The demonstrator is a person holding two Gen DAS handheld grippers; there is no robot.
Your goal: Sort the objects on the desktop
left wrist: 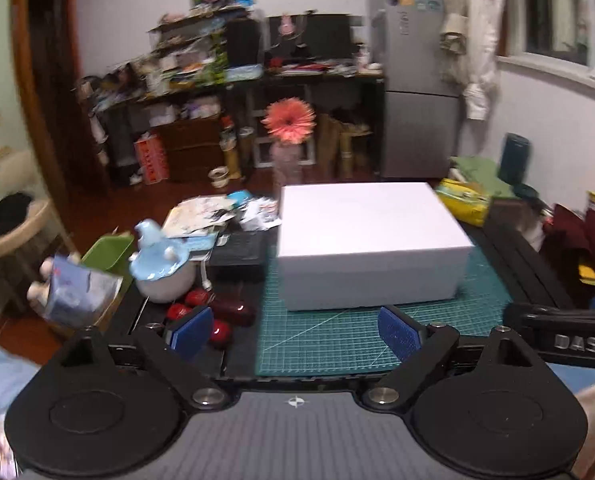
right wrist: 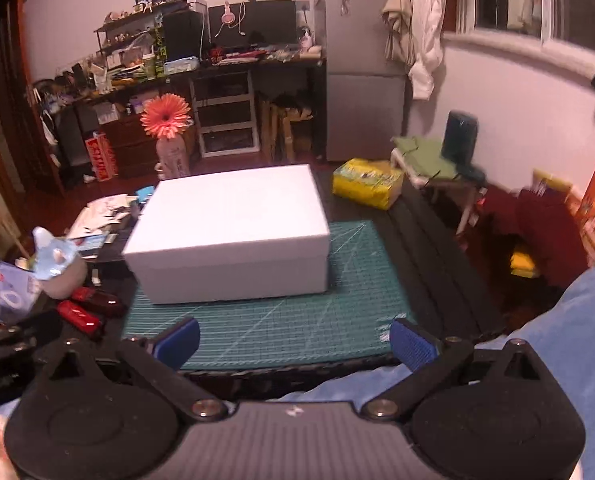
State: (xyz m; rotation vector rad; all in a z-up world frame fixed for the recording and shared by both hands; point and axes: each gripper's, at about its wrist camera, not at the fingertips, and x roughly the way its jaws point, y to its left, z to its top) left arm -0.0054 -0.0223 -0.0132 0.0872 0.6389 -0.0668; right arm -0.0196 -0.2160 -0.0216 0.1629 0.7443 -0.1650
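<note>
A closed white box (left wrist: 367, 240) (right wrist: 233, 232) rests on a green cutting mat (left wrist: 337, 340) (right wrist: 281, 320). My left gripper (left wrist: 295, 334) hangs open in front of it, nothing between its blue pads. My right gripper (right wrist: 295, 342) is also open and empty, near the mat's front edge. Left of the mat lie red glossy objects (left wrist: 217, 316) (right wrist: 83, 312), a blue-and-grey plush toy (left wrist: 161, 264) (right wrist: 57, 268) and a bluish carton (left wrist: 77, 292) (right wrist: 13, 296). Part of the right gripper's black body (left wrist: 565, 340) shows in the left wrist view.
A green bin (left wrist: 107, 254), papers (left wrist: 201, 216) and a black keyboard (left wrist: 237, 250) crowd the desk's left. A yellow pack (left wrist: 463, 200) (right wrist: 367, 182) lies behind the box on the right. An orange flower in a bottle (left wrist: 289, 136) (right wrist: 167, 136) stands behind. Blue sleeves (right wrist: 557, 340) are close.
</note>
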